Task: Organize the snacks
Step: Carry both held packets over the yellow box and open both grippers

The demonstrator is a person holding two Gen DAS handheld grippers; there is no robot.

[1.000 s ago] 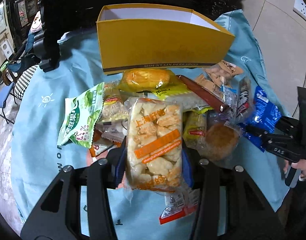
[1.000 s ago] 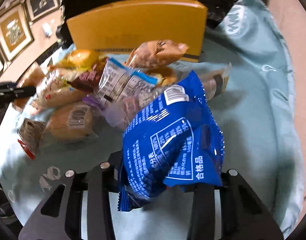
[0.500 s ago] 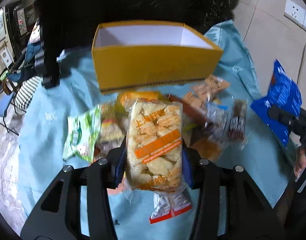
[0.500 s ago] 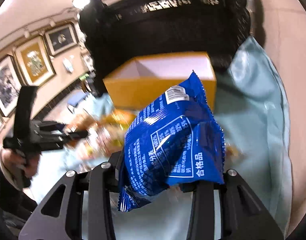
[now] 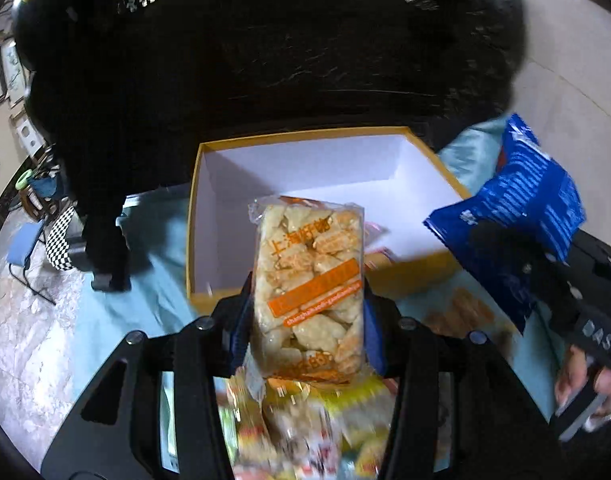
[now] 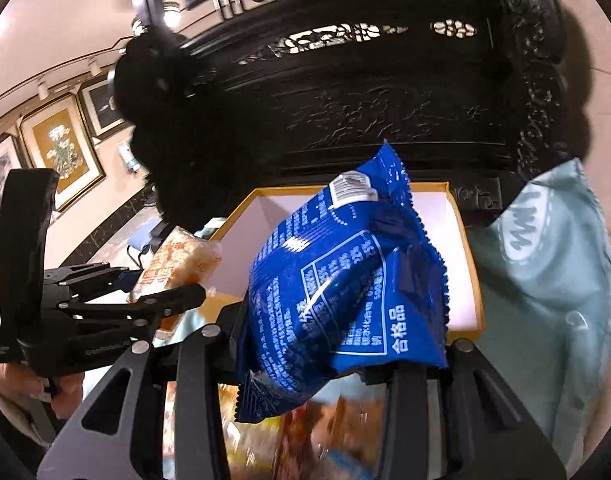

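Note:
My left gripper (image 5: 307, 320) is shut on a clear cracker packet (image 5: 309, 288) with an orange label, held above the near wall of the open yellow box (image 5: 209, 216). The box's white inside shows nothing lying in it. My right gripper (image 6: 305, 344) is shut on a blue snack bag (image 6: 341, 292), held above the same box (image 6: 465, 248) near its front edge. The blue bag (image 5: 517, 216) and the right gripper also show at the right of the left wrist view. The left gripper with its cracker packet (image 6: 173, 264) shows at the left of the right wrist view.
Several loose snack packets (image 5: 305, 428) lie blurred on the light blue cloth (image 5: 153, 288) below the grippers. A dark carved cabinet (image 6: 365, 92) stands right behind the box. Framed pictures (image 6: 61, 148) hang on the wall at the left.
Both grippers have lifted their packets off the pile and moved forward over the yellow box. The box now looks closer and is seen from above.

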